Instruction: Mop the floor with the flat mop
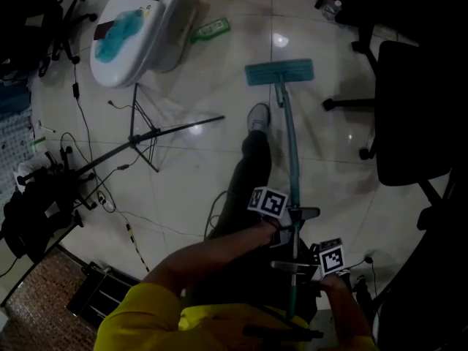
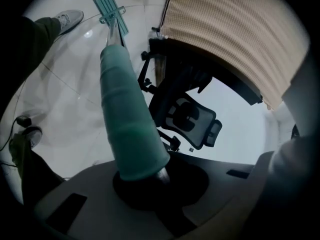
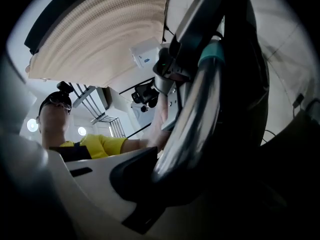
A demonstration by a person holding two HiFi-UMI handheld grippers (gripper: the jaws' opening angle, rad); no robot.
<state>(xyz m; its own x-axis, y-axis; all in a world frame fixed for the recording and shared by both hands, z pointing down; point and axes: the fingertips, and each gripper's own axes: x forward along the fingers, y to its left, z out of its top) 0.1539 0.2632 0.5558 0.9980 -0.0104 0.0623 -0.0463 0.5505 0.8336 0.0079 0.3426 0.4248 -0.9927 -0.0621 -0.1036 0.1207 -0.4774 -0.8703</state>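
On the tiled floor (image 1: 329, 174) ahead: the flat mop (image 1: 279, 72) rests with its teal head flat on the tiles. Its handle (image 1: 291, 152) runs back to both grippers, and the person's shoe (image 1: 258, 117) stands just beside the head.
Left gripper (image 1: 295, 216): clamped on the teal foam sleeve (image 2: 127, 119) of the handle. It is the nearer of the two grips to the head.
Right gripper (image 1: 296, 267): pinching the bare metal shaft (image 3: 192, 109), closer to the handle's free end.
Risk, slipping grip: the shaft is smooth and rounded, so a hard push may let it turn or slide in the right jaws. The head would then tilt onto one edge.
Risk, snagging: loose cables (image 1: 95, 189) and a folded stand (image 1: 150, 134) lie to the left. A wide stroke that way would likely drag them along or catch the head.
Risk, knocked items: a green bottle (image 1: 212, 29) lies beside a white fixture (image 1: 135, 35) beyond the head. A long forward stroke could send the bottle rolling.
Risk, collision: an office chair (image 1: 406, 115) stands close on the right, and its base could stop a sideways pass.
Risk, footing: with the shoe this near the head, a pull-back stroke may strike it.
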